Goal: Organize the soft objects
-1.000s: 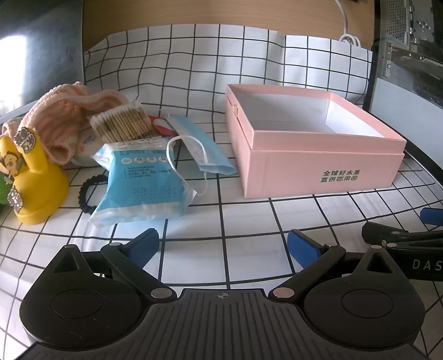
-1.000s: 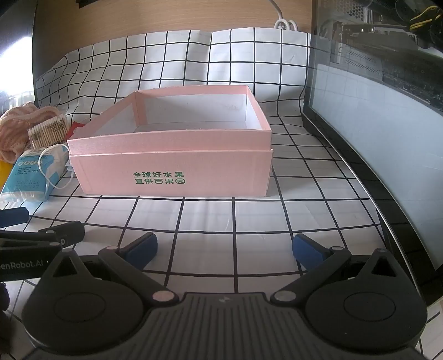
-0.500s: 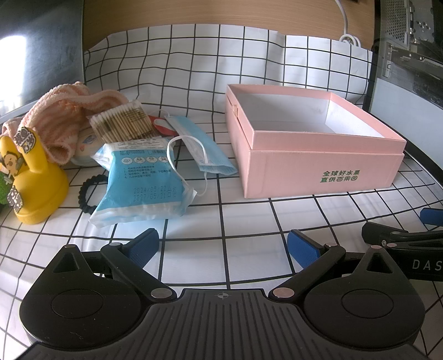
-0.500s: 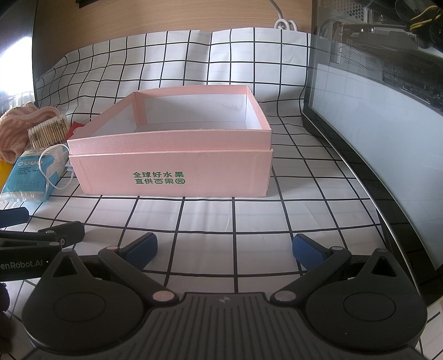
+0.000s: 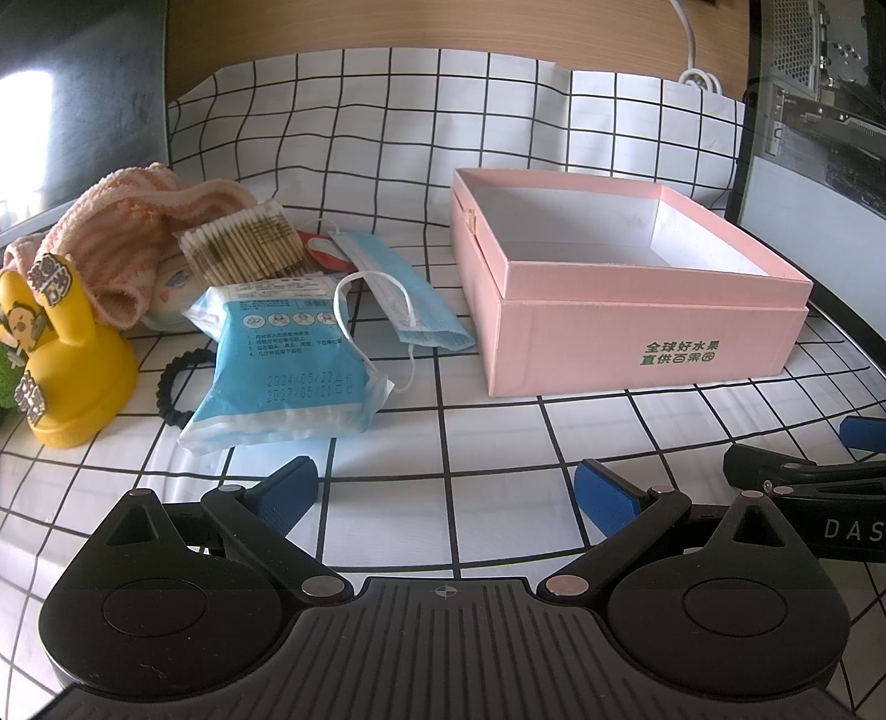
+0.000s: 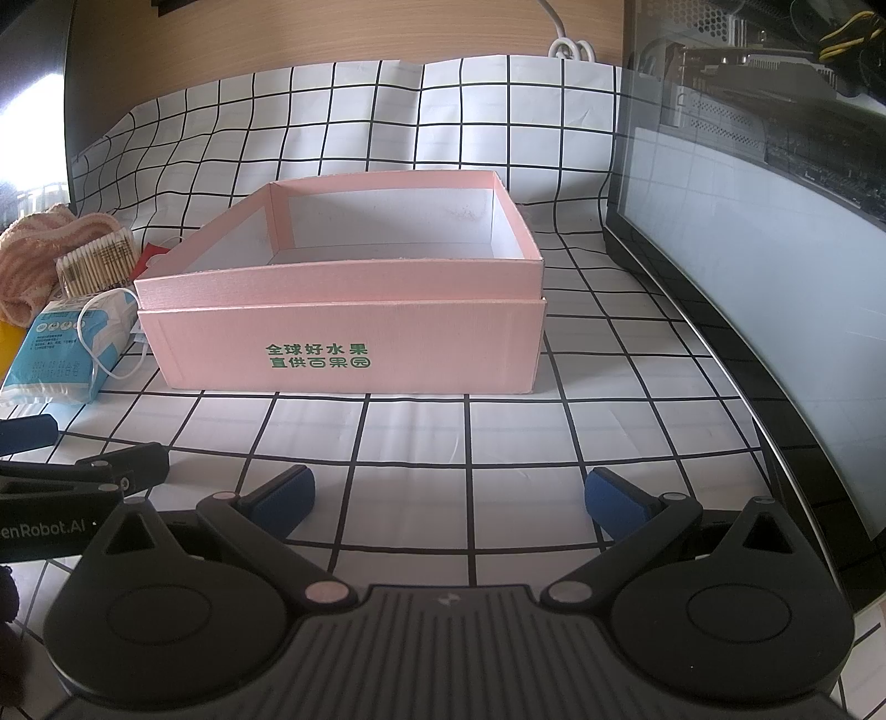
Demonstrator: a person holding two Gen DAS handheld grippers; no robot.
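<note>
An open pink box (image 5: 637, 310) with green lettering stands on the checked cloth; it also shows in the right wrist view (image 6: 343, 332) and looks empty. Left of it lie a blue tissue pack (image 5: 288, 360), a blue face mask (image 5: 404, 299), a bundle of cotton swabs (image 5: 243, 249), a pink striped towel (image 5: 127, 232) and a black hair tie (image 5: 177, 387). My left gripper (image 5: 446, 490) is open and empty, low over the cloth in front of the pack. My right gripper (image 6: 448, 495) is open and empty in front of the box.
A yellow toy figure (image 5: 61, 354) stands at the far left. A dark glass-sided computer case (image 6: 775, 232) walls the right side. A white cable (image 6: 570, 47) hangs on the wooden back wall. The checked cloth (image 6: 410, 432) covers the table.
</note>
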